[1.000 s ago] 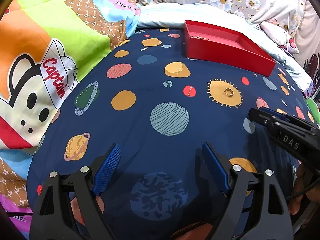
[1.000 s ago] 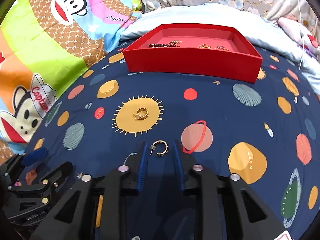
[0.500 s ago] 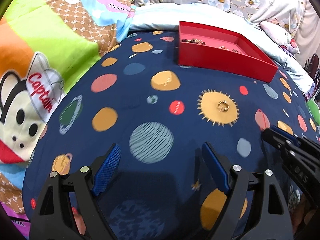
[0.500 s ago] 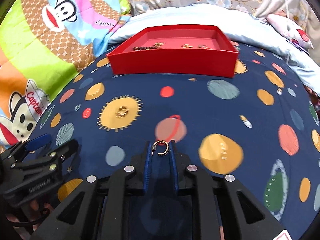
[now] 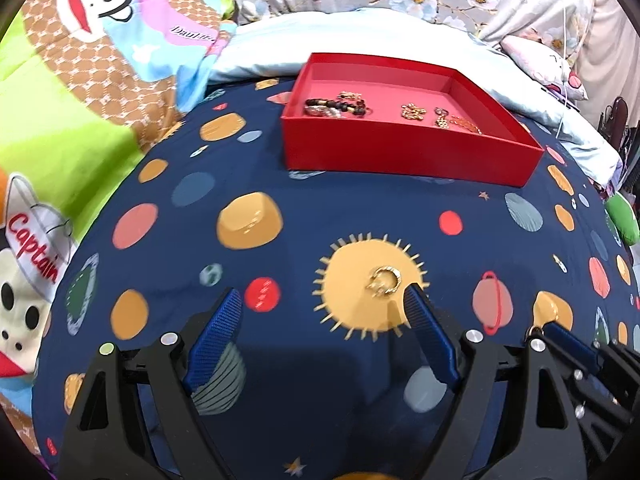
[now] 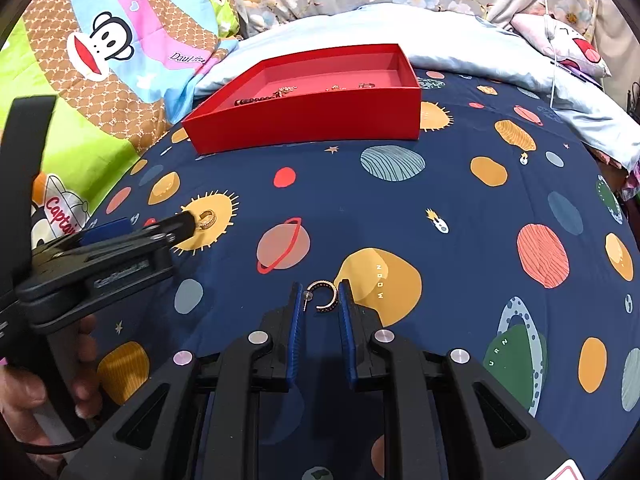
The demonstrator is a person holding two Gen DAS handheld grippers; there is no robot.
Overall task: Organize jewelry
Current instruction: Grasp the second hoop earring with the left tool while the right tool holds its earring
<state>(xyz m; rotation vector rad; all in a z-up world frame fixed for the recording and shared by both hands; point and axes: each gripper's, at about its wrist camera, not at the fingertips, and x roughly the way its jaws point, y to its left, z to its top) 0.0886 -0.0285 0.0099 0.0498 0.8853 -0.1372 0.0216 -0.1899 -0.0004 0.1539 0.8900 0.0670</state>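
A small hoop earring [image 6: 323,296] is clamped between the blue pads of the right claw [image 6: 320,300], its post lying against the left pad. The earring is held above the navy planet-print bedspread [image 6: 460,184], over the edge of a yellow planet motif.

The left claw [image 5: 318,312] is held with its jaws wide apart and nothing between them. A second gold earring [image 5: 385,280] lies on the bedspread on a yellow sun motif [image 5: 360,288], just beyond the tip of the claw's right-hand finger [image 5: 424,316]. In the right wrist view the same fingertip is seen almost touching this earring [image 6: 206,219]; contact cannot be confirmed.

A red tray [image 5: 400,152] is set on the bedspread beyond both claws, well apart from them. Several pieces are contained in it: a dark bead bracelet [image 5: 334,105] at the left and gold chain pieces [image 5: 444,115] toward the right.

A hand [image 6: 24,400] is seen gripping the left claw's handle at the lower left of the right wrist view
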